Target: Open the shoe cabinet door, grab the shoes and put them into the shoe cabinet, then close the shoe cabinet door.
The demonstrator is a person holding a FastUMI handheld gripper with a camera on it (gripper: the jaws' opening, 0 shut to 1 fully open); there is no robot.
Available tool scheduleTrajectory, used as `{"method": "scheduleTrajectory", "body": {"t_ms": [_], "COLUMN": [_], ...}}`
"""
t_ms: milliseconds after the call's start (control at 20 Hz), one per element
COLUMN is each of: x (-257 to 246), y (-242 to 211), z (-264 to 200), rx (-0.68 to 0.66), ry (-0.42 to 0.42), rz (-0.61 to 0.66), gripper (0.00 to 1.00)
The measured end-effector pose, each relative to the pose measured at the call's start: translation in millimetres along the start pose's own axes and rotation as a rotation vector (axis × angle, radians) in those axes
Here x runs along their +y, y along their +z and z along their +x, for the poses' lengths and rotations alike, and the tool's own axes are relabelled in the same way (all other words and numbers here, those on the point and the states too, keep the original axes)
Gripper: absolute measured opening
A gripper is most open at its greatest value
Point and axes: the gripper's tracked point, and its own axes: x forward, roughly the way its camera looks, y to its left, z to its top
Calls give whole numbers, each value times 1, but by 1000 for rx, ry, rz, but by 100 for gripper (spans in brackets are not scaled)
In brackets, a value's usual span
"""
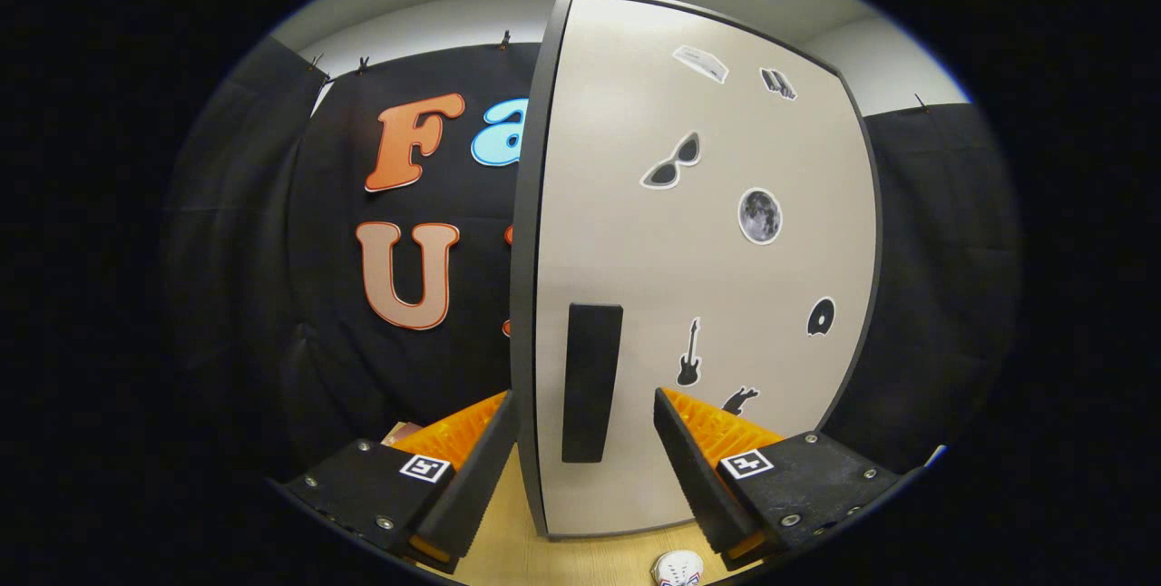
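The shoe cabinet door (726,278) stands upright just ahead, pale beige with a dark grey rim and several small stickers. Its black vertical handle (591,382) sits near the door's left edge. My gripper (585,463) is open, and the handle and the door's left edge lie in the gap between the fingers. The left finger (476,477) is left of the door's edge and the right finger (691,468) is right of the handle; neither touches the handle. A white patterned shoe (678,568) pokes in on the wooden floor below the right finger.
Light wooden floor (544,559) runs under the fingers up to the door's foot. A small pinkish object (400,431) lies on the floor behind the left finger. Black cloth walls close in on both sides of the cabinet.
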Motion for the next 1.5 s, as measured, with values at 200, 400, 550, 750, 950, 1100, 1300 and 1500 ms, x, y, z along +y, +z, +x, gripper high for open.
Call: {"method": "scheduleTrajectory", "body": {"t_ms": [200, 400, 550, 750, 950, 1100, 1300, 1500], "x": [3, 7, 3, 3, 4, -2, -15, -41], "y": [-9, -13, -14, -13, -12, -12, -19, -26], "z": [14, 19, 19, 15, 4, -12, -50, -88], "rx": [21, 25, 26, 3, -10, -8, -5, -1], "ry": [9, 18, 25, 36, 61, 80, 100, 105], "rz": [17, 17, 37, 44, 60, 57, 65, 88], "gripper": [80, 63, 39, 34, 33, 32, 32, 32]}}
